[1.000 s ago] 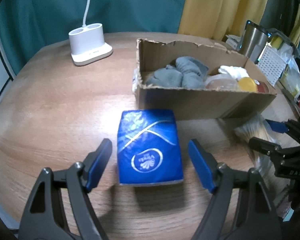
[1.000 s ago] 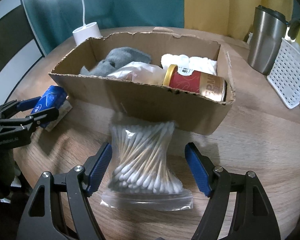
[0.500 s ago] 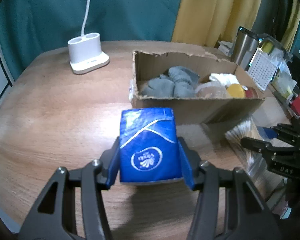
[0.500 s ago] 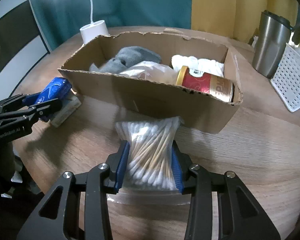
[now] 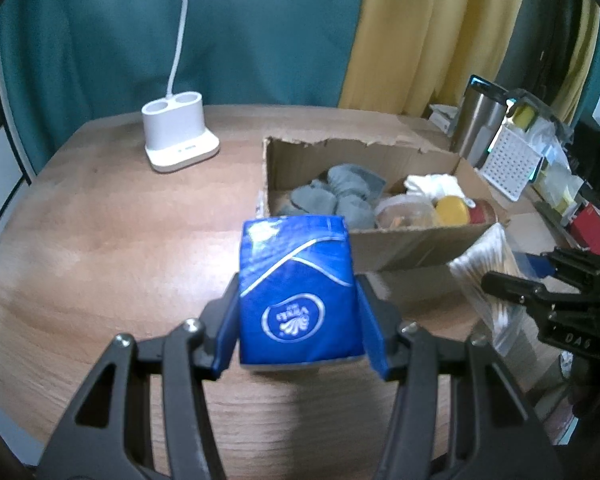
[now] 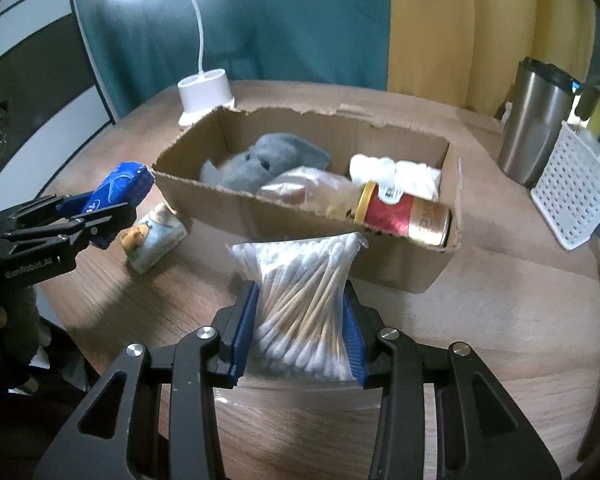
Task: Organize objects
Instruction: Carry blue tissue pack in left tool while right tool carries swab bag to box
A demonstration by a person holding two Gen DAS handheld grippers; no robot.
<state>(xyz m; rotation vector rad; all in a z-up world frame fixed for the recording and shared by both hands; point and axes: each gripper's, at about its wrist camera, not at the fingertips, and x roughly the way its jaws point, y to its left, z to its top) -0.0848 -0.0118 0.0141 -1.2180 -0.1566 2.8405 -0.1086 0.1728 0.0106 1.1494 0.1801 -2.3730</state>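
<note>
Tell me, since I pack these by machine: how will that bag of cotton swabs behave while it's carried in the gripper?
The bag of cotton swabs probably squashes rather than resists: it is pinched into a waist where the right gripper is shut on it. Its clear plastic looks slick, so it might slip. It is likely light, being thin sticks with cotton tips.

Left claw (image 5: 298,328) and right claw (image 6: 300,330) both clamped, held above the table.
</note>
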